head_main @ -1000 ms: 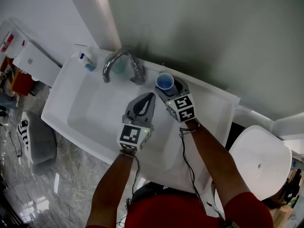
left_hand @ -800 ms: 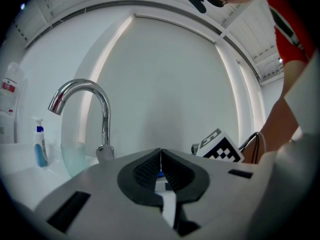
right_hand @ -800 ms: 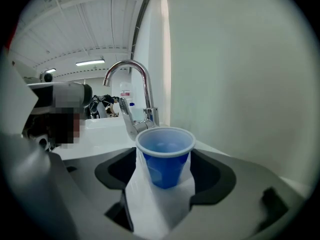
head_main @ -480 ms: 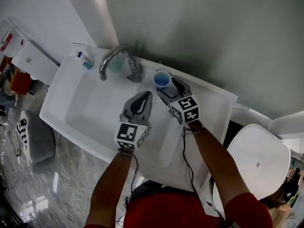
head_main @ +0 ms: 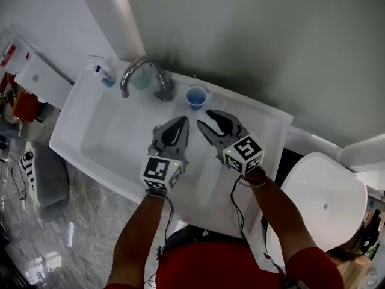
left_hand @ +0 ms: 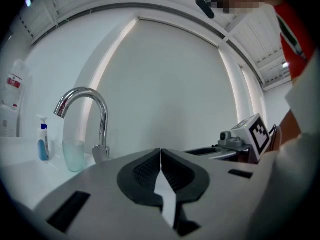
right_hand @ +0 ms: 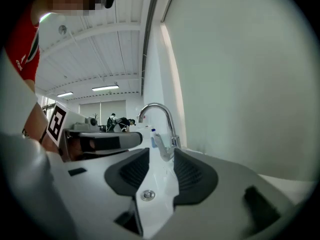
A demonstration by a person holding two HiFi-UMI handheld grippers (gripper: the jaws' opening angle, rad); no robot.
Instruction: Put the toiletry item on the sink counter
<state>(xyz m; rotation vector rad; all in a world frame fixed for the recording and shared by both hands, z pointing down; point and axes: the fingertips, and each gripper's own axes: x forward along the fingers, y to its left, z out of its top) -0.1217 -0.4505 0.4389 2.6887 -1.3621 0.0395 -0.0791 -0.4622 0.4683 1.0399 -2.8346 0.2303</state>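
A small blue cup [head_main: 196,96] stands upright on the white sink counter [head_main: 264,122], just right of the faucet [head_main: 141,74]. My right gripper [head_main: 204,119] hovers a short way in front of the cup, clear of it. Its jaws have just been closing, still stand apart and have nothing between them, as the right gripper view [right_hand: 161,154] also shows. My left gripper [head_main: 184,121] is over the basin beside it, jaws together and empty [left_hand: 160,150]. The cup does not show in either gripper view.
The basin [head_main: 114,140] lies below both grippers. A blue spray bottle [head_main: 103,75] and a clear tumbler [left_hand: 74,154] stand by the faucet [left_hand: 90,114]. A white toilet lid [head_main: 325,203] is at the right, a grey stool [head_main: 48,179] at the left.
The right gripper has let go of the blue cup and pulled back toward me and upward. The cup stays on the counter. The left gripper has shifted slightly.
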